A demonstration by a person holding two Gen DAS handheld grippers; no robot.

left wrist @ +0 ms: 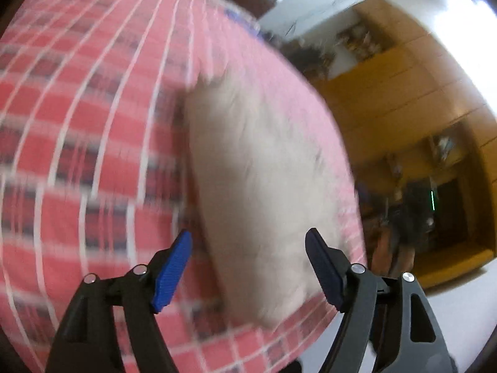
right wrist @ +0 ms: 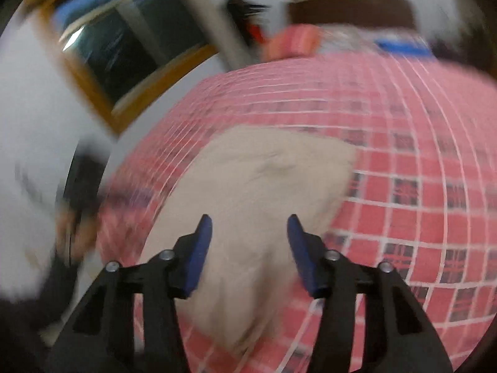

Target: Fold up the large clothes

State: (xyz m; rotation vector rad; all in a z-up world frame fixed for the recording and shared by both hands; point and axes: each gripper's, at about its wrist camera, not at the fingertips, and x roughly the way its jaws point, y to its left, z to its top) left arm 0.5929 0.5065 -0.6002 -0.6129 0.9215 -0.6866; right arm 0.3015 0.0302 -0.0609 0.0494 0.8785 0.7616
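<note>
Both frames blurred, no readable writing. Folded beige garment (left wrist: 257, 192) (right wrist: 248, 192) lies on red checked bedsheet (left wrist: 77, 130) (right wrist: 403, 171). Left tool (left wrist: 248, 245) released; right tool (right wrist: 250, 227) released, empty.

Motion blur smears both views. From the left wrist, the red-and-white checked bed cover (left wrist: 93, 143) has its lines streaked into bands, and the pale beige folded cloth (left wrist: 257, 186) shows no seams or edges clearly; whether it is a garment cannot be told. The small objects on the yellow wooden shelving (left wrist: 403, 108) are too blurred to identify, as is the dark shape low at the right. The black arms of the left hand-held gripper (left wrist: 248, 264) are cut off by the bottom edge. From the right wrist, the wood-framed window (right wrist: 124, 46) and the dark smear at the left edge are unreadable, and the blue item (right wrist: 400, 46) at the cover's far side is indistinct.
</note>
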